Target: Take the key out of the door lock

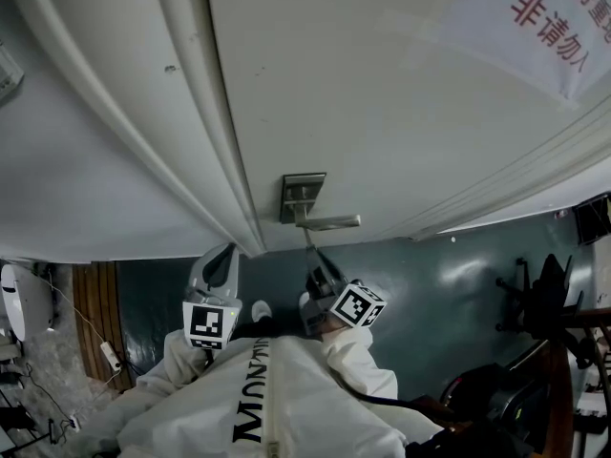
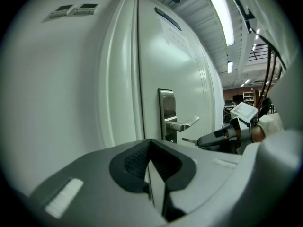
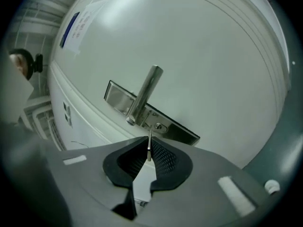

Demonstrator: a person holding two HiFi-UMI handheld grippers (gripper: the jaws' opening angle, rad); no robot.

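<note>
A thin metal key [image 3: 149, 144] stands edge-on between the pads of my right gripper [image 3: 147, 148], which is shut on it. Its tip points at the round keyhole [image 3: 158, 126] in the steel lock plate [image 3: 180, 130], just below the lever handle [image 3: 143, 93]. From the left gripper view the key blade [image 2: 188, 139] sticks out of the right gripper [image 2: 215, 138] with a small gap to the lock plate [image 2: 166, 112]. My left gripper [image 2: 150, 150] is shut on nothing and held back from the door. In the head view both the left gripper [image 1: 224, 265] and the right gripper [image 1: 320, 267] sit below the handle [image 1: 329, 222].
The white door [image 1: 382, 84] fills the view, with its frame [image 1: 205, 132] to the left of the lock. A paper notice [image 1: 563, 17] with red print hangs on the door. The floor [image 1: 449, 294] is dark green; chairs and gear [image 1: 535, 351] stand at the right.
</note>
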